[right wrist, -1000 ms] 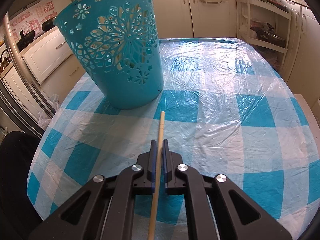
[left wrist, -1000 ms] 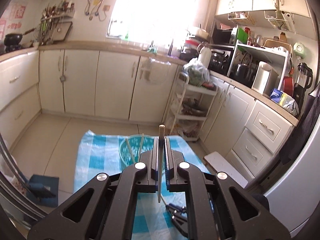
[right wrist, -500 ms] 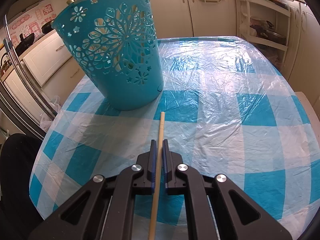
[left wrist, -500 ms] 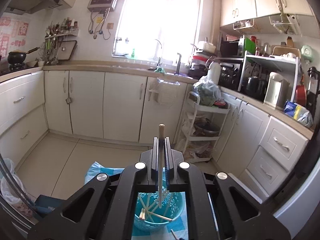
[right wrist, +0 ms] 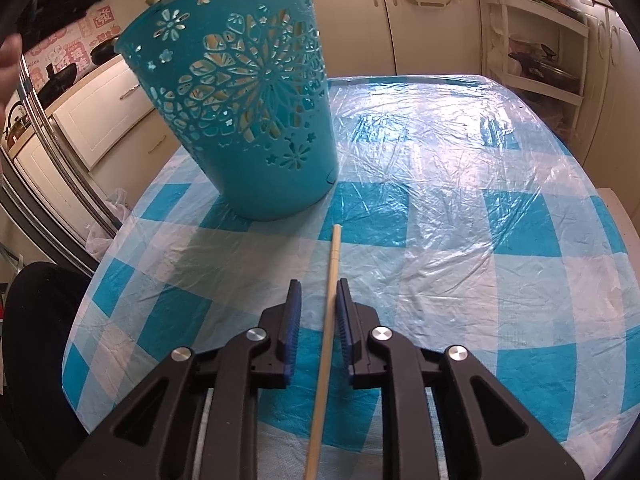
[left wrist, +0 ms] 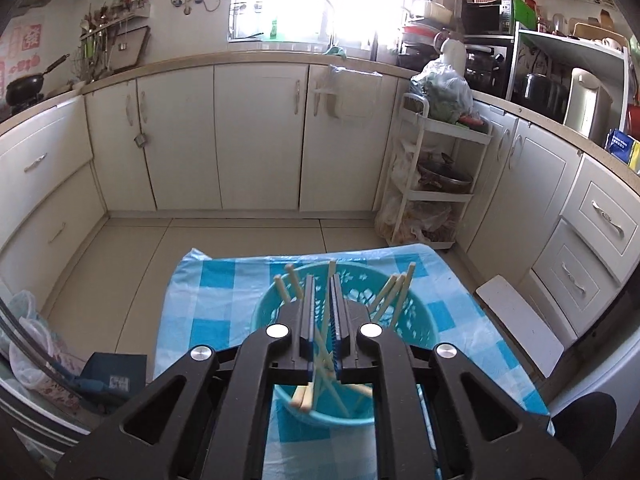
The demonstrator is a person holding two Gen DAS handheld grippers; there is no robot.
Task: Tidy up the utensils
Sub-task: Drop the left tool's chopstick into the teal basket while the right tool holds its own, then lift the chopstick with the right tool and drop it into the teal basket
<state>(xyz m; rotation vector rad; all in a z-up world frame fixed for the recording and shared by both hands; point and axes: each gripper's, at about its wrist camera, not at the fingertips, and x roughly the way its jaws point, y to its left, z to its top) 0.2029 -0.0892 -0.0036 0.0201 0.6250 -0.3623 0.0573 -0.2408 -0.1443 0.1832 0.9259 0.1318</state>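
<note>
Since the earlier frames, the left gripper [left wrist: 321,280] has dropped over the basket [left wrist: 416,320] and no longer pinches its chopstick; its fingers are opening at a narrow gap, and a chopstick [left wrist: 322,344] seen between them slants down into the basket, apparently released. The right gripper [right wrist: 318,286] has also begun opening around the chopstick on the worktop [right wrist: 327,312], which previously sat clamped; the stick now lies free between the fingers, its far tip just short of the basket [right wrist: 240,120]. Handling, by judgement: such sticks are light, stiff and smooth, prone to rolling on the crinkled plastic cover [right wrist: 460,160]; a grip near mid-length, across the shaft, would control tilt best. Count: one perforated teal basket; one chopstick on the worktop; inside the basket roughly eight or nine sticks, crossed and partly hidden by the fingers, so the exact number cannot be fixed.
</note>
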